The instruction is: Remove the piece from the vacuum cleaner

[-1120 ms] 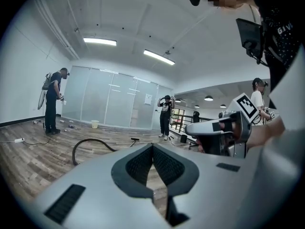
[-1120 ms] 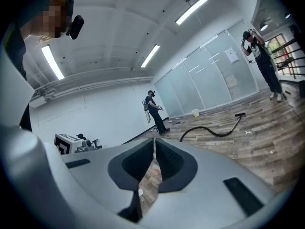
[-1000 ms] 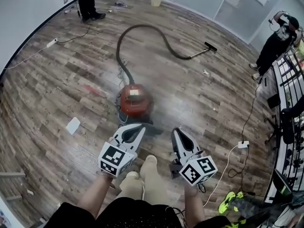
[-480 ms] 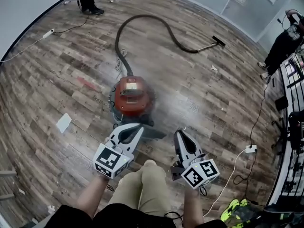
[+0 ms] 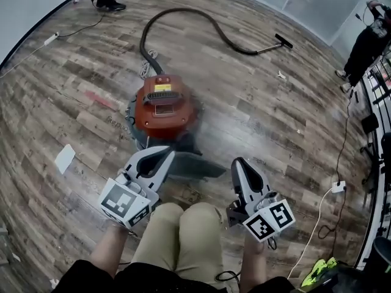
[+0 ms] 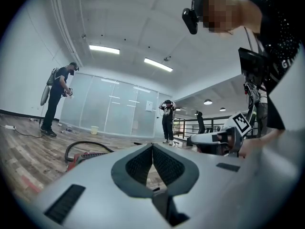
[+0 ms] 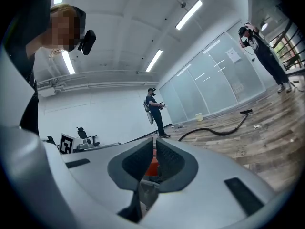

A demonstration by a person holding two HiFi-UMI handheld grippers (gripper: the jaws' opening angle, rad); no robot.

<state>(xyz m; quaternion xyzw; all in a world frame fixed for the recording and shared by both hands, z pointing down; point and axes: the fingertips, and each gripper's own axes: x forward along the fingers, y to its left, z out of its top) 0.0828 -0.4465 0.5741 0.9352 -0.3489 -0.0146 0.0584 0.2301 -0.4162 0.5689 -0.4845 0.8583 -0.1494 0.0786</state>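
Both grippers are held low above the knees [image 5: 183,224]. Left gripper [image 5: 164,155] and right gripper [image 5: 239,163] have jaws pressed fully together, and nothing is gripped. Red vacuum cleaner [image 5: 165,105] is seen on the wood floor [image 5: 256,115] just ahead, untouched. Its hose [image 5: 183,14] is looped away to the nozzle [image 5: 283,40].

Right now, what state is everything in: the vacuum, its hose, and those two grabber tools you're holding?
Red vacuum cleaner: upright on the wood floor, hose joined on.
Hose: lying in a loose curve across the floor.
Floor nozzle: on the hose's far end, resting on the floor.
Left gripper: fingers shut, empty.
Right gripper: fingers shut, empty.
White sheet: flat on the floor.
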